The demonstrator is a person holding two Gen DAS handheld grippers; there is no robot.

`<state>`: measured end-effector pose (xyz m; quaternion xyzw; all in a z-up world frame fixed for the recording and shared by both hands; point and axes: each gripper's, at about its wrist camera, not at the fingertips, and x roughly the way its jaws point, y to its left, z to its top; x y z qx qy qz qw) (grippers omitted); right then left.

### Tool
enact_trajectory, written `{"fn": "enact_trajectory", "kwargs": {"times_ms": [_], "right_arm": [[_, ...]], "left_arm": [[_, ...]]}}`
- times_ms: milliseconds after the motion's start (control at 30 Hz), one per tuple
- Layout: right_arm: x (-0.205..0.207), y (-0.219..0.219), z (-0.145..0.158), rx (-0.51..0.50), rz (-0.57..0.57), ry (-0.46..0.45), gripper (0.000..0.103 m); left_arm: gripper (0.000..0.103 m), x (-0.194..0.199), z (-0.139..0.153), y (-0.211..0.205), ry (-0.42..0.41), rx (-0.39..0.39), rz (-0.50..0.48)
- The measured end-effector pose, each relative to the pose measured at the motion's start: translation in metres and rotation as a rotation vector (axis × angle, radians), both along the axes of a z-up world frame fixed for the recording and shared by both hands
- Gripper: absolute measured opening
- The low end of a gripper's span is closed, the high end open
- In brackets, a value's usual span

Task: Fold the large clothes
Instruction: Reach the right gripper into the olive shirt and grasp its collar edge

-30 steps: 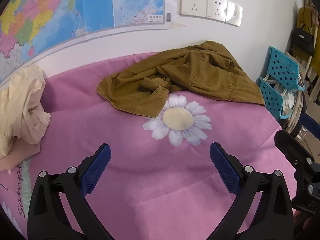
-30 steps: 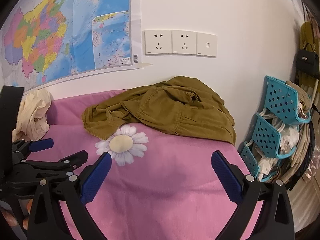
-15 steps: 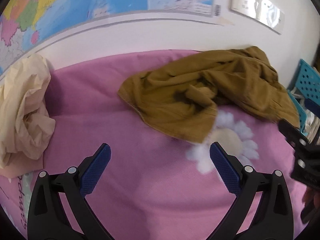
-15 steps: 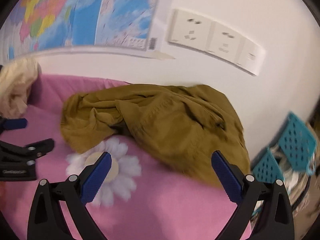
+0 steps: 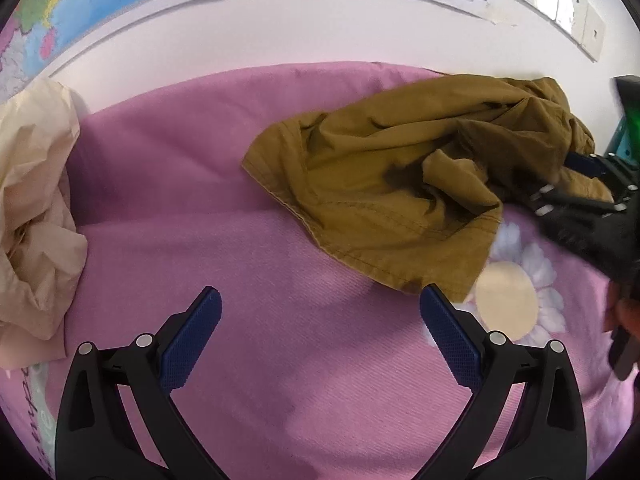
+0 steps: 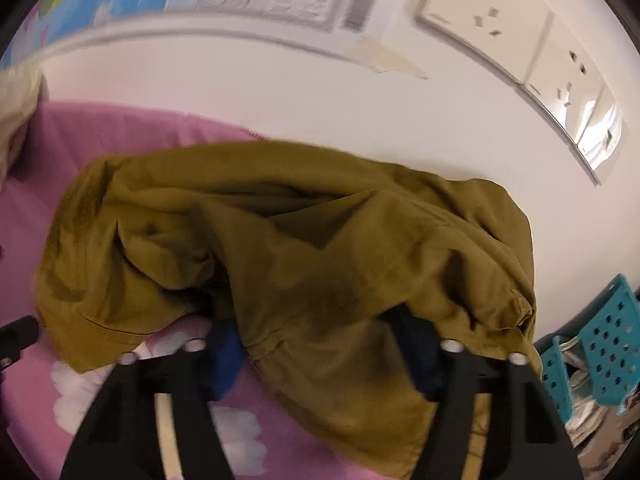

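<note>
Lying crumpled on the pink blanket [image 5: 240, 220], the olive garment [image 5: 392, 208] is ahead and to the right of the left gripper [image 5: 320, 332], whose fingers stand wide apart over bare blanket. The right gripper [image 6: 324, 340] has its fingers spread, and their blue pads [image 6: 226, 354] are pushed into the near edge of the garment. A cream cloth [image 5: 32, 208] lies far left.

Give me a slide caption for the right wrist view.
Right gripper open, closing in on crumpled olive-brown garment lying on pink flowered bedspread.
</note>
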<state>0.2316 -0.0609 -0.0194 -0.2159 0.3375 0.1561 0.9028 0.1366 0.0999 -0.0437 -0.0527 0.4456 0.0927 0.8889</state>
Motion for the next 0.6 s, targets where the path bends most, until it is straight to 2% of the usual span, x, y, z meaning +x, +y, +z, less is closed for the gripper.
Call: {"fn": "enact_trajectory", "kwargs": {"times_ms": [33, 67, 100, 167, 333, 433, 467, 500, 533, 567, 600], "right_arm": [[-0.001, -0.006, 0.006, 0.016, -0.005, -0.003, 0.037], [-0.002, -0.013, 0.012, 0.031, -0.010, -0.010, 0.020], [-0.003, -0.020, 0.019, 0.054, -0.007, -0.011, 0.012], [-0.014, -0.037, 0.039, 0.113, 0.008, -0.036, 0.008], [-0.039, -0.074, 0.088, 0.242, 0.014, -0.110, 0.008], [-0.034, -0.096, 0.106, 0.332, 0.006, -0.075, 0.009], [-0.033, -0.096, 0.102, 0.311, 0.019, -0.051, 0.012], [-0.030, -0.096, 0.100, 0.290, 0.025, -0.042, 0.030], [-0.032, -0.092, 0.094, 0.253, 0.040, -0.032, 0.042], [-0.038, -0.085, 0.089, 0.199, 0.055, -0.039, 0.061], [-0.043, -0.076, 0.082, 0.143, 0.062, -0.059, 0.072]], "left_arm": [[0.098, 0.001, -0.001, 0.001, 0.003, 0.000, -0.004], [0.098, 0.001, -0.002, 0.002, 0.006, 0.002, -0.005], [0.098, 0.002, -0.003, 0.003, 0.004, 0.001, -0.007], [0.098, 0.002, -0.003, 0.005, 0.001, 0.001, -0.016], [0.098, -0.002, 0.000, 0.003, -0.015, 0.024, -0.044], [0.098, -0.003, 0.003, 0.000, -0.027, 0.034, -0.061], [0.098, -0.003, 0.004, -0.001, -0.028, 0.032, -0.068], [0.098, -0.003, 0.004, -0.002, -0.027, 0.038, -0.071], [0.098, -0.002, 0.004, -0.003, -0.028, 0.045, -0.074], [0.098, -0.002, 0.004, -0.004, -0.028, 0.049, -0.077], [0.098, -0.002, 0.003, -0.004, -0.025, 0.054, -0.080]]}}
